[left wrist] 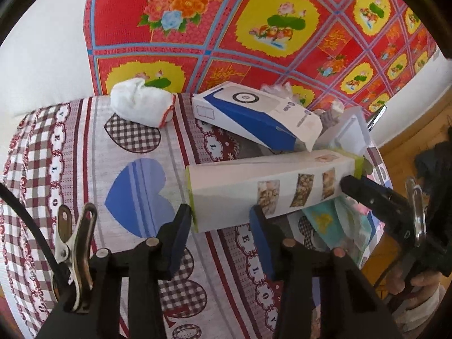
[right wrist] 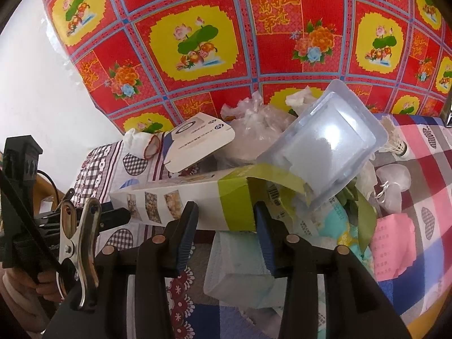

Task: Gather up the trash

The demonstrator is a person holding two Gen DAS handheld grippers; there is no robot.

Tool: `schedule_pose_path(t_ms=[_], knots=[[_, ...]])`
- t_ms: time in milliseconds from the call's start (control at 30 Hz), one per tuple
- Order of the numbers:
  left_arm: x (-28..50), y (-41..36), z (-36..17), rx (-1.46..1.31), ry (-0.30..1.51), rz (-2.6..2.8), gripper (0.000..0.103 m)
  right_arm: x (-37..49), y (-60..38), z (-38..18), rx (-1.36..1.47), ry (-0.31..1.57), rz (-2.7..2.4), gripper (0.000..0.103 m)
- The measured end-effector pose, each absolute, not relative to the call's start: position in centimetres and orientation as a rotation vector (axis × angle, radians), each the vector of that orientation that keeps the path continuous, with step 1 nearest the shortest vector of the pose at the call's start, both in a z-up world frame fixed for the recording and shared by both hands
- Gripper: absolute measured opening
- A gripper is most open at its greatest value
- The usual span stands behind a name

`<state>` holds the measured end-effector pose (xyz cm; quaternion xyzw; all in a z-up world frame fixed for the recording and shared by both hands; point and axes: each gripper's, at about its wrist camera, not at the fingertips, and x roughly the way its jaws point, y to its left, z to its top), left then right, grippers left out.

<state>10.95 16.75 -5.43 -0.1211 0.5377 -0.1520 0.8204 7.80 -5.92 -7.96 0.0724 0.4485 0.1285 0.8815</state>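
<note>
Both sets of fingers straddle the long white carton (left wrist: 268, 186): the left gripper (left wrist: 223, 220) at its closed end, the right gripper (right wrist: 223, 220) at its torn green end; whether either pinches it, I cannot tell. Beside the carton, the blue box (left wrist: 254, 115), clear tray (right wrist: 325, 144) and wrappers remain uncollected.

Bright, even daylight with soft shadows; strong fisheye bending, dark corners, slightly soft detail throughout.
</note>
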Motion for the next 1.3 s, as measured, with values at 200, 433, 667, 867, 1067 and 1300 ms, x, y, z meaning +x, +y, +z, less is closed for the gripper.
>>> schedule_pose_path(t_ms=[200, 433, 667, 867, 1067, 1300], knots=[[9.9, 17.6, -4.4, -0.254, 1.116, -0.324, 0.045, 6.8, -5.4, -7.2, 0.144, 0.915, 0.263, 0.043], [8.5, 18.7, -3.2, -0.242, 1.086, -0.329, 0.044, 5.2, -4.3, -6.2, 0.145, 0.885, 0.256, 0.043], [6.4, 20.5, -2.1, -0.226, 1.064, -0.336, 0.044, 3.2, -2.7, -5.4, 0.157, 0.853, 0.245, 0.043], [4.7, 22.1, -1.5, -0.226, 1.051, -0.319, 0.044, 1.5, -0.9, -5.1, 0.160, 0.828, 0.254, 0.043], [2.8, 23.6, -0.5, -0.245, 1.027, -0.291, 0.044, 0.2, 0.4, -4.5, 0.141, 0.812, 0.282, 0.043], [0.3, 25.0, 1.0, -0.259, 0.984, -0.238, 0.044, -1.0, 1.7, -3.2, 0.114, 0.771, 0.334, 0.043]])
